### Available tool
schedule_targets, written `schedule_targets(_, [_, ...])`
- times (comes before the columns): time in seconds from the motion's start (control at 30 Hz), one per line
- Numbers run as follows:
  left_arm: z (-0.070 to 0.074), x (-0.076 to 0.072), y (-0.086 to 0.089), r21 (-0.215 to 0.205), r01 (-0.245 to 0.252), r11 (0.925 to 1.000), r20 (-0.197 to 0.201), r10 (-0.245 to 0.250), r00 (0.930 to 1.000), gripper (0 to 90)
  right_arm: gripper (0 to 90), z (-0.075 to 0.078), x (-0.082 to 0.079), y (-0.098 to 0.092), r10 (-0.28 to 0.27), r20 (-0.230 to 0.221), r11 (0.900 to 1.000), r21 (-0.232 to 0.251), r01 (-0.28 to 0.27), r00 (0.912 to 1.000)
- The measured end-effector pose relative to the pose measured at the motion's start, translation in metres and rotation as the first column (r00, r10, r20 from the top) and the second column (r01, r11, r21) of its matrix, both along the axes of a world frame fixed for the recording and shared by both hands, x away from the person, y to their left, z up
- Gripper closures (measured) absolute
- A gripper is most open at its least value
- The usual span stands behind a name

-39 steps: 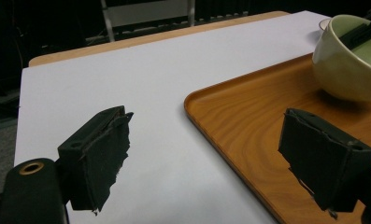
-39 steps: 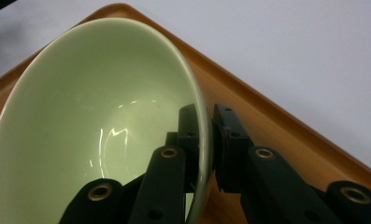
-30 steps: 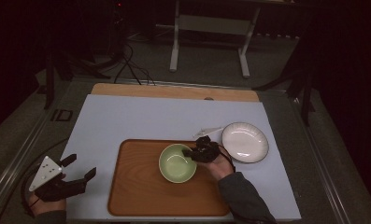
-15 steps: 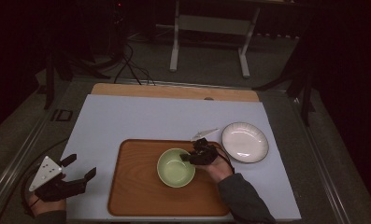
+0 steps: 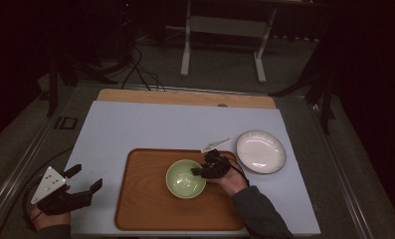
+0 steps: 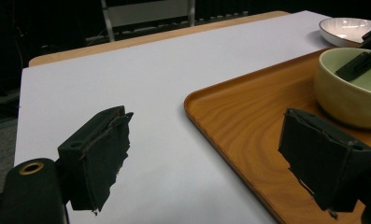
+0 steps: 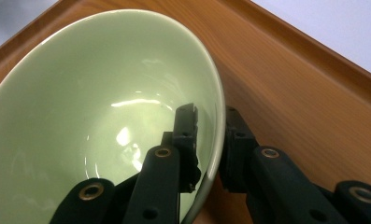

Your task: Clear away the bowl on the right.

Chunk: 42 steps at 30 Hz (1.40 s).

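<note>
From the high view, found the green bowl [image 5: 185, 179] sitting inside the wooden tray [image 5: 145, 209], toward its right half, with the right tongs [image 5: 205, 171] at its right rim and a white plate [image 5: 260, 152] just off the tray on the pale worktop [image 5: 150, 127]. Saw the left tongs [image 5: 84, 177] spread wide and empty at the worktop's near left corner, well apart from the bowl. Through the left gripper view, caught the left tongs [image 6: 206, 140] gaping over worktop and tray edge [image 6: 248, 116], with the bowl [image 6: 346, 100] thick-walled at the right. Through the right gripper view, found the right tongs [image 7: 211, 116] astride the bowl's [image 7: 103, 93] rim, one jaw inside and one outside, having just been easing open, pads seemingly slack. Judged the bowl glazed ceramic: stiff, fairly heavy, slick, apt to chip. Best taken across the rim wall, pinched firmly and kept level. Reckoned the tray [image 7: 290, 93] smooth, the worktop flat, the room beyond dark, with cables on the floor.
</note>
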State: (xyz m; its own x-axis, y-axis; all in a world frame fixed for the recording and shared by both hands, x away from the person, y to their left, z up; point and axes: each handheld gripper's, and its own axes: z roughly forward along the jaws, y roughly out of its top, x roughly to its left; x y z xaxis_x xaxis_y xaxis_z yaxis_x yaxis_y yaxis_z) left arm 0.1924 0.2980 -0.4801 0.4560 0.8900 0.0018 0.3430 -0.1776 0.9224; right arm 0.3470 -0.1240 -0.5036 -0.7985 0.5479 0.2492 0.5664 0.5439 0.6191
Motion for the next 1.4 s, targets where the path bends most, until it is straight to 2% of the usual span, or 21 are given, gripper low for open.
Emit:
schedule_targets(0.07, [0.0,0.0,0.0,0.0,0.0,1.0,0.001,0.0,1.0,15.8,77.0,0.0,0.0,0.0,0.002,0.001,1.0,0.0,-0.002,1.0])
schedule_targets(0.2, [0.0,0.0,0.0,0.0,0.0,1.0,0.001,0.0,1.0,15.8,67.9,0.005,-0.001,-0.001,0.014,0.02,1.0,0.026,-0.015,0.9997])
schedule_targets(0.23, [0.0,0.0,0.0,0.0,0.0,1.0,0.001,0.0,1.0,15.8,67.9,0.005,-0.001,-0.001,0.014,0.02,1.0,0.026,-0.015,0.9997])
schedule_targets(0.4, [0.0,0.0,0.001,-0.001,-0.003,1.0,0.003,0.003,1.0,15.8,59.7,0.018,-0.001,-0.006,0.011,0.07,0.998,0.065,-0.016,0.9975])
schedule_targets(0.7, [0.0,0.0,0.001,0.0,-0.005,1.0,0.002,0.005,1.0,15.8,55.3,0.035,-0.003,-0.025,-0.029,0.141,0.993,0.115,0.012,0.9896])
schedule_targets(0.87, [0.0,0.0,0.001,0.0,-0.006,1.0,0.002,0.006,1.0,15.8,54.1,0.043,-0.003,-0.039,-0.068,0.184,0.99,0.138,0.043,0.9806])
schedule_targets(1.03, [0.0,0.0,0.001,-0.001,-0.007,1.0,0.001,0.007,1.0,15.8,53.2,0.047,-0.004,-0.052,-0.085,0.214,0.99,0.125,0.059,0.9731])
schedule_targets(1.2, [0.0,0.0,0.001,-0.006,-0.01,0.9999,0.001,0.01,1.0,15.8,52.3,0.051,-0.007,-0.075,-0.111,0.255,0.988,0.13,0.08,0.9606])
schedule_targets(1.23, [0.0,0.0,0.001,-0.006,-0.01,0.9999,0.001,0.01,1.0,15.8,52.3,0.051,-0.007,-0.075,-0.111,0.255,0.988,0.13,0.08,0.9606])
schedule_targets(1.4, [0.0,0.0,0.002,-0.008,-0.011,0.9999,-0.002,0.011,0.9999,15.8,50.7,0.053,-0.014,-0.103,-0.158,0.294,0.982,0.15,0.118,0.9427])
